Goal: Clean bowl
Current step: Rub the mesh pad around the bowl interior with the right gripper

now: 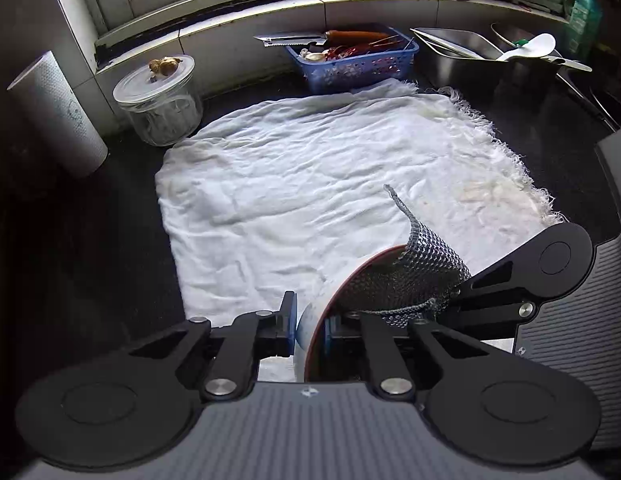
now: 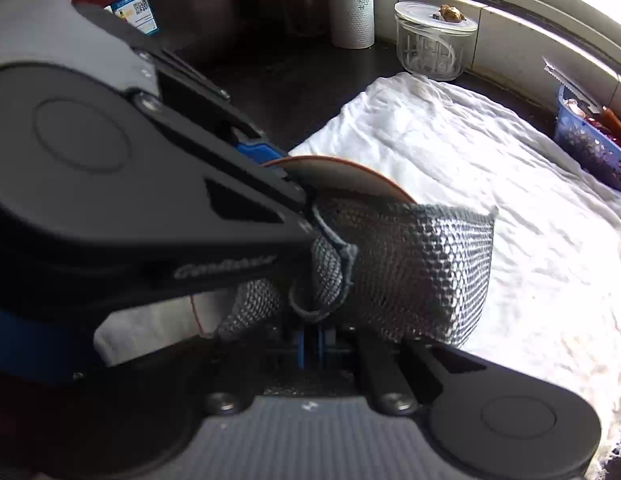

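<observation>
Left wrist view: the left hand-held gripper (image 1: 308, 330) clamps the bowl (image 1: 310, 332) by its rim, while beside it the right hand-held gripper (image 2: 310, 340) pinches a mesh cloth (image 2: 406, 264) against the bowl; wiping looks under way, unfinished.

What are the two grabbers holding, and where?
Left gripper pinches the bowl by its rim. Right gripper pinches the grey mesh cloth by its bunched end.
</observation>
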The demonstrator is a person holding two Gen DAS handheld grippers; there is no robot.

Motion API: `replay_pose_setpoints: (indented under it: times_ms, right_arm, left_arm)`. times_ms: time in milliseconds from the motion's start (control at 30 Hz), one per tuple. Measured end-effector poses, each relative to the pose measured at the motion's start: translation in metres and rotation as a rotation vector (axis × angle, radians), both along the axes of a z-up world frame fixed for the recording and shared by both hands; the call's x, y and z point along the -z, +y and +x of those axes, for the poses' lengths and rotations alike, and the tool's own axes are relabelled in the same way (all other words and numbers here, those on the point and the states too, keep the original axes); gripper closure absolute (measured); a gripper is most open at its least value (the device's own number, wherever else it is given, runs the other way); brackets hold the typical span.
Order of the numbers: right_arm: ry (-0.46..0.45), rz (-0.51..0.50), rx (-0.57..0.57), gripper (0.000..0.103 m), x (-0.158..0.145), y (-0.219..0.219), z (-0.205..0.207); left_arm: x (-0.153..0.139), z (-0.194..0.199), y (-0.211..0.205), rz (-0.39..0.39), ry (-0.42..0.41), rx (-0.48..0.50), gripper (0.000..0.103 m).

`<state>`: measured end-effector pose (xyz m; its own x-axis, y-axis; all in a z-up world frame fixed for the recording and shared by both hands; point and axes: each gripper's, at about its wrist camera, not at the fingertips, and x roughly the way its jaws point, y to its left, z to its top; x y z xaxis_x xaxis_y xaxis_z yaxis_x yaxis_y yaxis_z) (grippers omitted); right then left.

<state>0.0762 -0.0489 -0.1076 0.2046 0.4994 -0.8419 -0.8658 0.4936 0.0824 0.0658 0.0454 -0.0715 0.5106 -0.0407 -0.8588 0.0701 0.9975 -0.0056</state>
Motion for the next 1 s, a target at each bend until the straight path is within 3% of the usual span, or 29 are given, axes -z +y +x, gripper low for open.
replay_pose_setpoints:
  times_ms: [100, 133, 267, 333, 433, 500, 567, 633, 767, 867, 1000]
  right_arm:
    - [-0.069, -0.016, 0.044, 0.098, -0.004, -0.007, 0.009]
    - [-0.087, -0.008, 0.08, 0.098, -0.007, -0.013, 0.018]
    - [0.0, 0.053, 0.158, 0.099, -0.011, -0.021, 0.043]
    - [0.072, 0.069, 0.181, 0.097, -0.005, -0.019, 0.044]
    - [0.251, 0.142, 0.194, 0.097, 0.006, -0.014, 0.038]
    - [0.261, 0.135, 0.159, 0.097, 0.006, -0.006, 0.031]
    - [0.259, 0.121, 0.135, 0.097, 0.009, -0.003, 0.027]
    - [0.192, 0.09, 0.102, 0.097, 0.007, 0.0, 0.02]
    - [0.119, 0.057, 0.069, 0.097, 0.002, 0.003, 0.008]
    - [0.033, 0.013, 0.055, 0.097, 0.0, 0.003, 0.008]
    - [-0.001, 0.037, 0.136, 0.099, -0.007, -0.015, 0.03]
  left_arm:
    - [0.008, 0.001, 0.016, -0.108, -0.008, -0.138, 0.094]
    - [0.013, -0.001, 0.022, -0.158, -0.01, -0.223, 0.094]
    - [0.017, -0.011, 0.032, -0.262, 0.007, -0.395, 0.093]
    - [0.018, -0.021, 0.031, -0.28, 0.016, -0.426, 0.092]
    - [0.022, -0.029, 0.031, -0.282, 0.07, -0.442, 0.093]
    - [0.025, -0.03, 0.028, -0.255, 0.108, -0.404, 0.093]
    - [0.017, -0.031, 0.014, -0.131, 0.092, -0.283, 0.093]
    - [0.005, -0.027, 0.004, -0.042, 0.055, -0.194, 0.092]
    - [-0.006, -0.011, -0.004, 0.03, 0.016, -0.078, 0.092]
    - [-0.006, -0.007, 0.001, -0.005, -0.026, -0.054, 0.092]
    - [0.004, -0.001, 0.031, -0.265, -0.022, -0.218, 0.092]
